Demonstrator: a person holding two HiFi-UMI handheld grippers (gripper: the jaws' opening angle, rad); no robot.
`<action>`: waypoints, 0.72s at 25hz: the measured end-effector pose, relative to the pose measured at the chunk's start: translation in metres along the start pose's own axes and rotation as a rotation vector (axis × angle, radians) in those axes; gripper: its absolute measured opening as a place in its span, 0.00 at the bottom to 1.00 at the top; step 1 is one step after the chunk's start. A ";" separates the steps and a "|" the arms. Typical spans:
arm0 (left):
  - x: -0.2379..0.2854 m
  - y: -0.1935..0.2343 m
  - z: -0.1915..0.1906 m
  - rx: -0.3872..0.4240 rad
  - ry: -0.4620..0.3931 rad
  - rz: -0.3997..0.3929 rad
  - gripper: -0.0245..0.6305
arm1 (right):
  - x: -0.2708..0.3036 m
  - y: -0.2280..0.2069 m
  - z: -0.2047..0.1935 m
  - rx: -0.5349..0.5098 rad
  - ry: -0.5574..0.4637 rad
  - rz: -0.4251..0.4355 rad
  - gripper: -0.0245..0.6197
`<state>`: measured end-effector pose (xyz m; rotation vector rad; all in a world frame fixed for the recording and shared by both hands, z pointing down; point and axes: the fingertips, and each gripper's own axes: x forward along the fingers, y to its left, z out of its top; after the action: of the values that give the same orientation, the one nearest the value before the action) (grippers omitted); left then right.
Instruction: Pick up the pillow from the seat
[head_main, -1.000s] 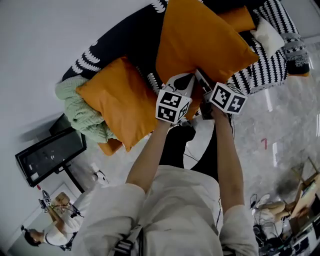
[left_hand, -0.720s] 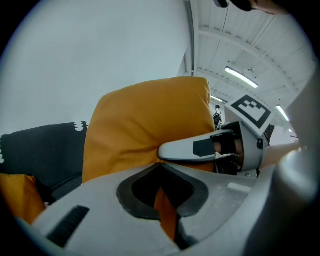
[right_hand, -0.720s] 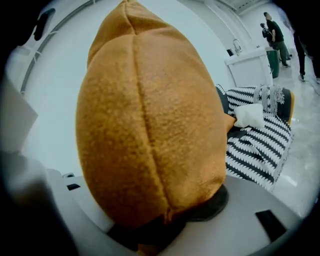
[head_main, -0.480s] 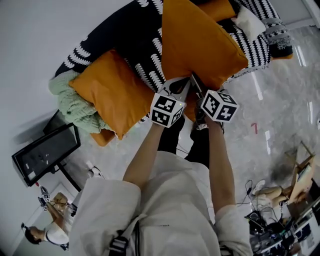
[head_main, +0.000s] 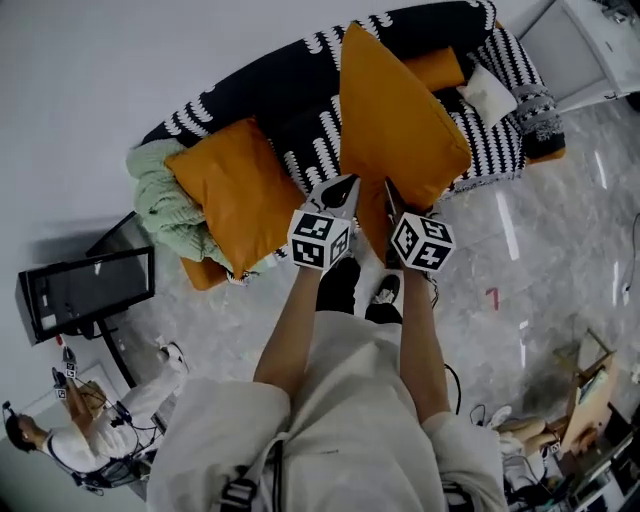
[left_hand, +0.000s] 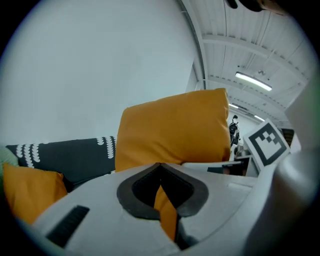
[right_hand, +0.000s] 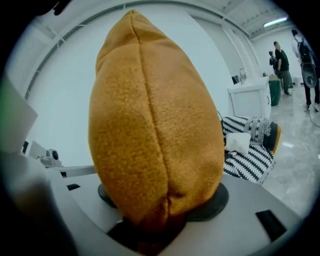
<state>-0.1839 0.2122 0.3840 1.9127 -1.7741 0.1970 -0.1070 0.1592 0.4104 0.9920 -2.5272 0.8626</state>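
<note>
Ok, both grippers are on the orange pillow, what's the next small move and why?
Probably draw the pillow back toward yourself, off the sofa, both grips shut. The left gripper pinches a thin edge, the right gripper a thick corner, and the pillow stands upright in them, so it looks ready to come away.

The orange pillow (right_hand: 155, 130) is covered in matt, finely napped cloth, joined by a stitched seam. The green blanket (head_main: 160, 205) is knitted, coarse in texture. The floor (head_main: 560, 260) is finished in glossy, veined, stone-look material.
</note>
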 end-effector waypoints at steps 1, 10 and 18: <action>-0.008 -0.006 0.002 -0.005 -0.010 0.009 0.05 | -0.009 0.003 0.003 -0.023 -0.026 -0.014 0.45; -0.069 -0.047 0.013 -0.039 -0.085 0.066 0.05 | -0.078 0.016 0.022 -0.050 -0.149 -0.031 0.45; -0.093 -0.110 0.026 0.033 -0.127 0.054 0.05 | -0.135 0.020 0.022 -0.049 -0.161 0.013 0.45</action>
<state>-0.0961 0.2837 0.2906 1.9408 -1.9178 0.1266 -0.0250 0.2266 0.3221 1.0703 -2.6768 0.7479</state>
